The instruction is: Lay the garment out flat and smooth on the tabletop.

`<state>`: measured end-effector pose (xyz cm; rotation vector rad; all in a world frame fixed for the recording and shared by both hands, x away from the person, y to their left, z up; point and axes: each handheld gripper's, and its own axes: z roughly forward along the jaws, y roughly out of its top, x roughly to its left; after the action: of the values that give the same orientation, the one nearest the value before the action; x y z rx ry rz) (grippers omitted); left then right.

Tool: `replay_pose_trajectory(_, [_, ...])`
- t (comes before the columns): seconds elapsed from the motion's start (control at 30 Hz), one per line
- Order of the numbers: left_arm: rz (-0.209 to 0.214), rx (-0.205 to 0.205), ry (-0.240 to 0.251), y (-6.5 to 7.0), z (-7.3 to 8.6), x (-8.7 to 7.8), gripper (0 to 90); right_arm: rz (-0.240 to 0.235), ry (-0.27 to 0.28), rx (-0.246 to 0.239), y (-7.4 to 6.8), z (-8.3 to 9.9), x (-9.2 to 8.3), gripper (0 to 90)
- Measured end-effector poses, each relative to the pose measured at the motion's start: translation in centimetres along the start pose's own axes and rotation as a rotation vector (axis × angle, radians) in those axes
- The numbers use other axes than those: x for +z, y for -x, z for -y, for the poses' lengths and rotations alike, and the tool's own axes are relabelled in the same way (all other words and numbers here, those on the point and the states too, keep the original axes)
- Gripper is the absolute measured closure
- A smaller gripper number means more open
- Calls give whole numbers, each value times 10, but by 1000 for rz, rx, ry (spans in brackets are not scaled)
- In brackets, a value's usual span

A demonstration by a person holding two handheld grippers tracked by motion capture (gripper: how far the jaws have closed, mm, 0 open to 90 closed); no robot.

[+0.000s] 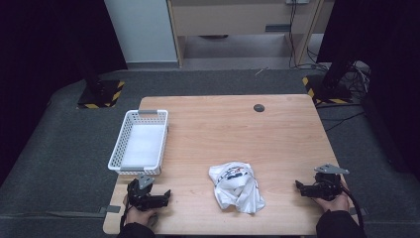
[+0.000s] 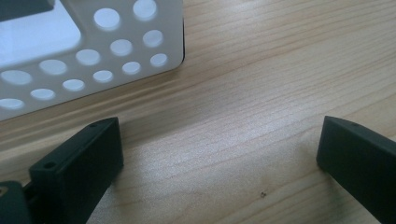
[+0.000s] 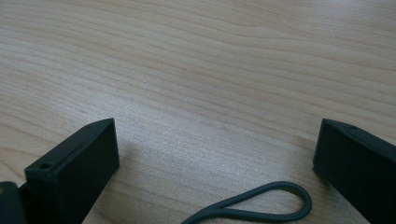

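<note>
Lying crumpled near the front edge of the wooden table (image 1: 277, 134), a little right of the middle: a white cloth (image 1: 236, 187) with dark print, well apart from both tongs. Bunched into an uneven heap, stretching slightly from upper left toward lower right; no clear pointing end to be told.

Resting at the front left corner, just below the basket: left gripper (image 1: 159, 198), jaws standing wide apart with nothing between them, only bare wood showing in the left gripper view (image 2: 219, 154). Resting close to the right front edge: right gripper (image 1: 300, 187), likewise spread and holding nothing (image 3: 215, 154), with a loop of dark cord (image 3: 261, 205) lying on the wood between its jaws.

Sitting along the left edge: a white perforated basket (image 1: 115, 156), its corner (image 2: 93, 60) just beside the left jaws. Leaving open wood across the middle and far side, apart from a small dark round cap (image 1: 258, 107) near the back edge. Blocking nothing between either gripper and the cloth.
</note>
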<state>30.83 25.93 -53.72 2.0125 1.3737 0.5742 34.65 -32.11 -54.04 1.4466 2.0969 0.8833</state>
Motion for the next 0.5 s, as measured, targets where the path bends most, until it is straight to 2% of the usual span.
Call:
replay_pose_trajectory(0.2, [9, 5, -2, -1, -1, 0, 0, 17, 0, 20, -2, 0, -1, 4])
replay_pose_trajectory(0.3, [29, 12, -13, 0, -2, -1, 1, 21, -1, 25, -3, 1, -1, 7])
replay_pose_trajectory(0.4, [48, -7, -10, 1, -3, -3, 34, 24, -27, 26, -4, -1, -2, 7])
replay_pose_trajectory(0.5, [57, -19, -18, 1, -3, -5, 44, 33, -25, 7, -5, -3, -3, 8])
